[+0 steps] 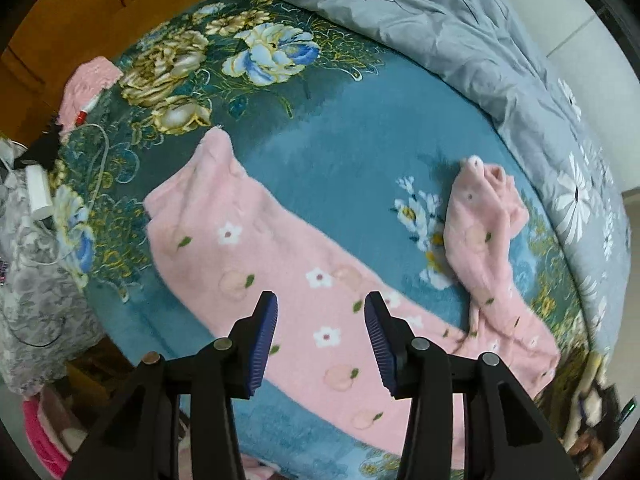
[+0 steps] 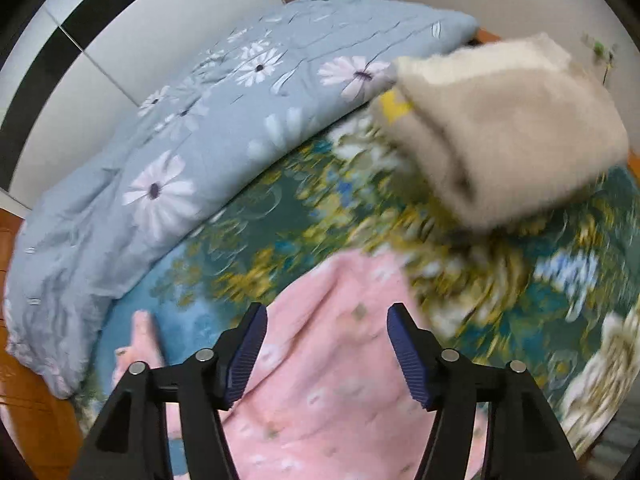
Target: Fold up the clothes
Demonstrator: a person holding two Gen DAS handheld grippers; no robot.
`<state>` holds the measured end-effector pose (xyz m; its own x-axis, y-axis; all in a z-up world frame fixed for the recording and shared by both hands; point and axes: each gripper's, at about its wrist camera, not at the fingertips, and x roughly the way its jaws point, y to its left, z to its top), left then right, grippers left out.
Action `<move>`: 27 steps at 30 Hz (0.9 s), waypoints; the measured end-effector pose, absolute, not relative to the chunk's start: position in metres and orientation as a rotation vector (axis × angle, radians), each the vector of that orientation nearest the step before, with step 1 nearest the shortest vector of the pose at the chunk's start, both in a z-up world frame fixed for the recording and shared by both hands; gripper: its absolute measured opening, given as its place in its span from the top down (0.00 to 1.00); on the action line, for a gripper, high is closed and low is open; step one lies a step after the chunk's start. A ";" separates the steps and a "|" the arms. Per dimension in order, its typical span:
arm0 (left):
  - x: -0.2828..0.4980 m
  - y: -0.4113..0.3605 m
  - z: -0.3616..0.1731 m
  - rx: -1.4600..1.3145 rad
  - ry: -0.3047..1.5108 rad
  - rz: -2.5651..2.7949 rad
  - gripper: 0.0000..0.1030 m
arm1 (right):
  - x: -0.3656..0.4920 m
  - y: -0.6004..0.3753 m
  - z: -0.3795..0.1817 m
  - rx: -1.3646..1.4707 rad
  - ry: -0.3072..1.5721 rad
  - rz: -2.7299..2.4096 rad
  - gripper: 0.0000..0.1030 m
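Gaping above pink pajamas, both tools; beige folded blanket only in right view.

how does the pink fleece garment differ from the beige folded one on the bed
The pink fleece garment with flower print lies spread out, one end crumpled, while the beige fuzzy garment is already folded into a compact bundle. The pink garment is printed; the beige one is plain. The pink garment lies just ahead of both open grippers, left and right; the beige one sits farther off. Both rest on the teal floral bedspread.
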<state>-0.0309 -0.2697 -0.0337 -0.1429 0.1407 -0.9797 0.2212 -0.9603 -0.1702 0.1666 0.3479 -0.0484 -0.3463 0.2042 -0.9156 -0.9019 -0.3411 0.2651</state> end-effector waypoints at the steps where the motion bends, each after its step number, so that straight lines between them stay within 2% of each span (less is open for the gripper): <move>1: -0.038 -0.272 -0.038 2.028 0.454 -2.290 0.55 | 0.161 0.334 -0.049 -1.082 1.072 1.794 0.35; 3: -0.062 -0.278 -0.049 2.060 0.530 -2.273 0.55 | 0.150 0.299 -0.050 -1.141 1.060 1.794 0.35; 11: -0.183 -0.222 -0.093 2.281 0.530 -2.356 0.54 | 0.135 0.194 -0.056 -1.172 1.119 1.702 0.35; 14: -0.216 -0.192 -0.103 2.346 0.597 -2.366 0.45 | 0.127 0.176 -0.053 -1.145 1.148 1.664 0.33; 18: -0.256 -0.151 -0.123 2.400 0.697 -2.357 0.44 | 0.114 0.160 -0.048 -1.197 1.114 1.664 0.31; 21: -0.277 -0.114 -0.145 2.438 0.613 -2.367 0.44 | 0.111 0.147 -0.044 -1.254 1.070 1.671 0.31; 23: -0.283 -0.089 -0.163 2.480 0.485 -2.361 0.44 | 0.115 0.141 -0.041 -1.276 1.045 1.672 0.31; 25: -0.285 -0.071 -0.181 2.524 0.419 -2.323 0.46 | 0.123 0.136 -0.039 -1.300 1.032 1.649 0.31; 26: -0.285 -0.065 -0.187 2.546 0.409 -2.307 0.50 | 0.128 0.134 -0.038 -1.311 1.027 1.637 0.31; 27: -0.285 -0.060 -0.195 2.566 0.404 -2.290 0.64 | 0.134 0.133 -0.036 -1.310 1.034 1.623 0.31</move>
